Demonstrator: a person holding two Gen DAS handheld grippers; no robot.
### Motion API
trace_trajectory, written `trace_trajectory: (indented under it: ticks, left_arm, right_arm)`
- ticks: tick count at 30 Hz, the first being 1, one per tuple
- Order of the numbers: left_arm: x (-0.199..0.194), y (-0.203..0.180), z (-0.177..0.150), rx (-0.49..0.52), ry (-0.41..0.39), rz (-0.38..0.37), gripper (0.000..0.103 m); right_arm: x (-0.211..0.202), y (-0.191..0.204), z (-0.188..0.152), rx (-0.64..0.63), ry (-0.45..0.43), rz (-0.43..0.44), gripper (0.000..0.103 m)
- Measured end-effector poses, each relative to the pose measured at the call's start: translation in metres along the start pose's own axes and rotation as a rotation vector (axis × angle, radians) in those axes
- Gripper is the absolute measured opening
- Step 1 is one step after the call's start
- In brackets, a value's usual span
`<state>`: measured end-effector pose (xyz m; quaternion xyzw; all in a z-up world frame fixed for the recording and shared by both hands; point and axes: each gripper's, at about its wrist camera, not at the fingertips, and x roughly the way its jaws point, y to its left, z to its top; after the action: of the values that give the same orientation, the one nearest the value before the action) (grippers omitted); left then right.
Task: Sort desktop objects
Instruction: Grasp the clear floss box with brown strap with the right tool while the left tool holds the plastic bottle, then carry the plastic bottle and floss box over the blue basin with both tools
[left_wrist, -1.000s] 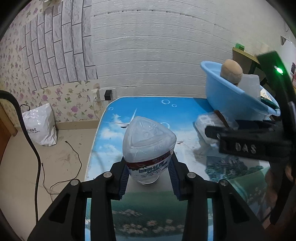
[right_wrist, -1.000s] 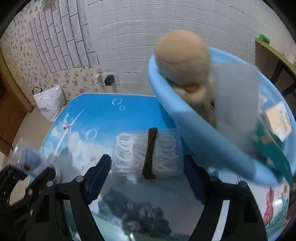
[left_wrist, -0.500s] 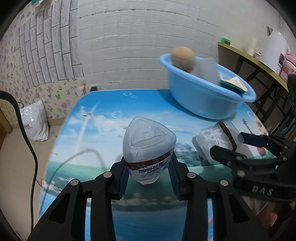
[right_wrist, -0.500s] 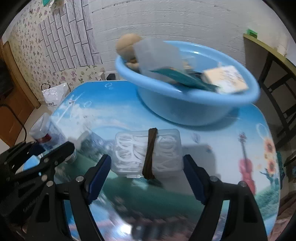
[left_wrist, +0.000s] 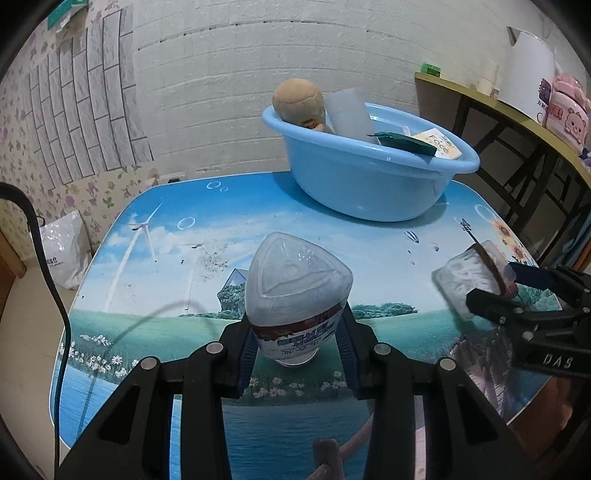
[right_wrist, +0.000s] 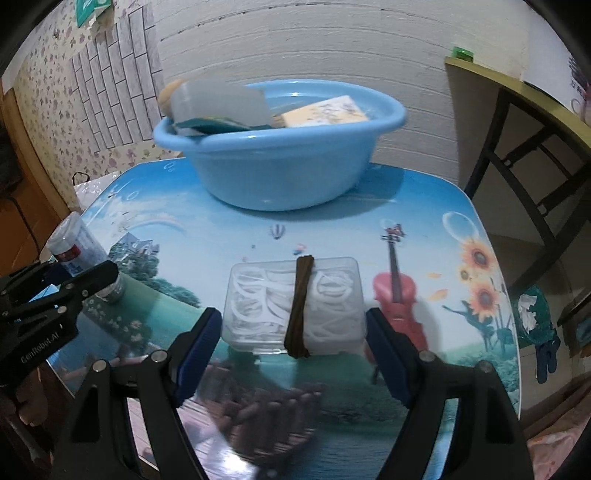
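Carrying was the step in hand: the left gripper (left_wrist: 295, 341) was clamped on a clear plastic bottle (left_wrist: 297, 291) by its labelled part, base pointing away from the camera, and the right gripper (right_wrist: 293, 334) had its blue pads pressed on both ends of a clear plastic box (right_wrist: 293, 306) bound by a brown band. Both loads hung above the printed table (left_wrist: 177, 258), well short of the blue basin (left_wrist: 369, 184) at its far edge, which already held a doll's head (left_wrist: 297, 99), a card and other items. By my judgement, each hand next needed to bring its load over the basin's rim and only then release it.
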<state>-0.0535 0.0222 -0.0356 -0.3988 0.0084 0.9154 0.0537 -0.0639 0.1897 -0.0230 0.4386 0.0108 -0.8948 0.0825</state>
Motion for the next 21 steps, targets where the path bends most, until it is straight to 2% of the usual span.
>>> trace_trajectory:
  ticks: [3,7,12,15,17,21]
  left_arm:
    - [0.002,-0.001,-0.001,0.010,-0.006,0.012,0.038]
    - [0.016,0.002,-0.010,0.005,0.060,0.024,0.038]
    - [0.017,0.007,-0.014,-0.004,0.035,0.019,0.037]
    - [0.018,0.009,-0.015,-0.003,0.020,0.030,0.038]
    - [0.019,0.010,-0.016,-0.005,0.007,0.036,0.042]
    - [0.020,0.011,-0.019,-0.006,-0.020,0.040,0.049]
  right_arm:
    - [0.002,-0.002,0.000,-0.001,-0.009,0.011,0.080]
    - [0.003,-0.002,-0.002,-0.004,-0.023,0.021,0.080]
    - [0.006,0.002,-0.002,-0.022,-0.047,0.016,0.081]
    - [0.017,0.002,-0.003,-0.019,-0.011,-0.009,0.083]
    - [0.022,0.002,-0.005,-0.018,0.002,-0.008,0.084]
    - [0.025,0.006,-0.008,-0.046,-0.029,-0.013,0.087]
